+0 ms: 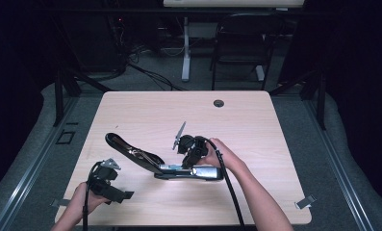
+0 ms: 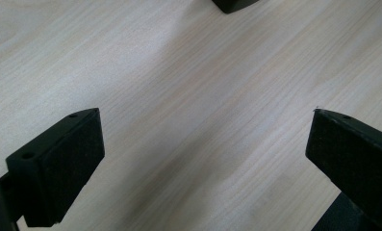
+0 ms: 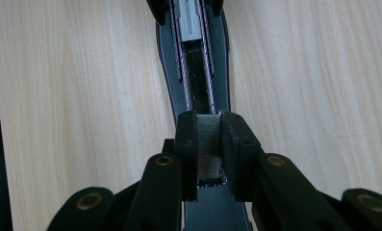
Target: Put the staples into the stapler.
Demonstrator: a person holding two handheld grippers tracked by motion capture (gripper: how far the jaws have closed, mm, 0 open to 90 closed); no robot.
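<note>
A long black stapler [image 1: 150,161] lies folded open on the table, its lid stretched toward the upper left and its base [image 1: 198,173] toward the right. My right gripper [image 1: 191,151] comes down onto the base. In the right gripper view the stapler's channel [image 3: 194,72] runs straight up, and my right gripper [image 3: 209,132] is shut on a grey ribbed piece [image 3: 209,144] that stands in that channel. My left gripper [image 1: 115,193] hovers near the table's front left corner, apart from the stapler. Its jaws stand wide open over bare wood [image 2: 205,144].
The light wooden table [image 1: 256,130] has a round cable hole [image 1: 219,103] near its far edge. A dark chair [image 1: 241,43] and a desk leg [image 1: 185,48] stand on the floor beyond. A dark corner [image 2: 234,5] pokes in at the top of the left gripper view.
</note>
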